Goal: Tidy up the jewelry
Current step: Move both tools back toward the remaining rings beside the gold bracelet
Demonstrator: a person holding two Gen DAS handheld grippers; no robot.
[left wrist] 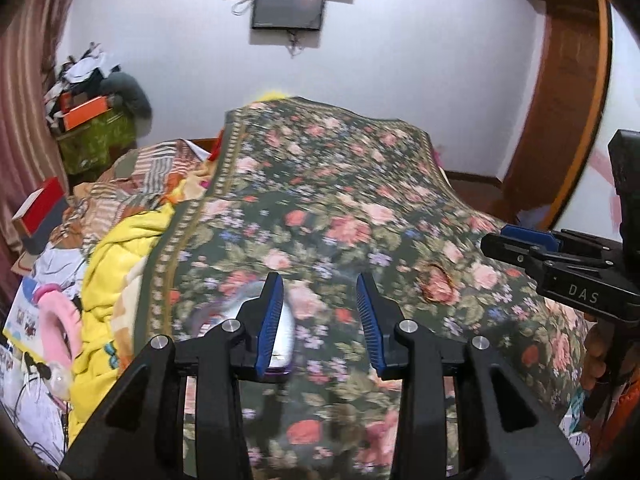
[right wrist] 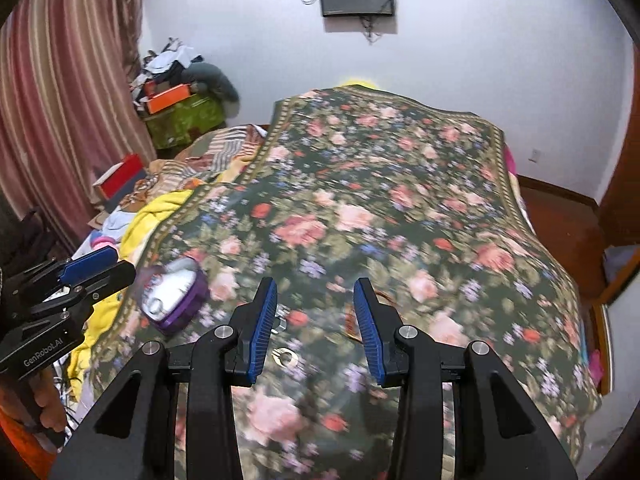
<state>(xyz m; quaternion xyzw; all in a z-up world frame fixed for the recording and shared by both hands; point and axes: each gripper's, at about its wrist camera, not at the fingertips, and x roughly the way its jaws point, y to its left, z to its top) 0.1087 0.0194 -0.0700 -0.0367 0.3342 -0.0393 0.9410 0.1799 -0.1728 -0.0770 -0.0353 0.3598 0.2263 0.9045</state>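
Note:
A small purple jewelry box with a silver lid lies on the floral bedspread; in the left wrist view the box is partly hidden behind my left finger. A thin gold bangle lies flat on the cloth, and in the right wrist view the bangle peeks out beside my right finger. A small silver ring and another silver piece rest on the cloth between the right gripper's fingers. My left gripper is open above the box's right side. My right gripper is open over the small pieces.
Yellow and patterned blankets are heaped left of the bedspread, with a pink headband and a red box. A green crate with an orange box stands in the corner. A wooden door frame is at right.

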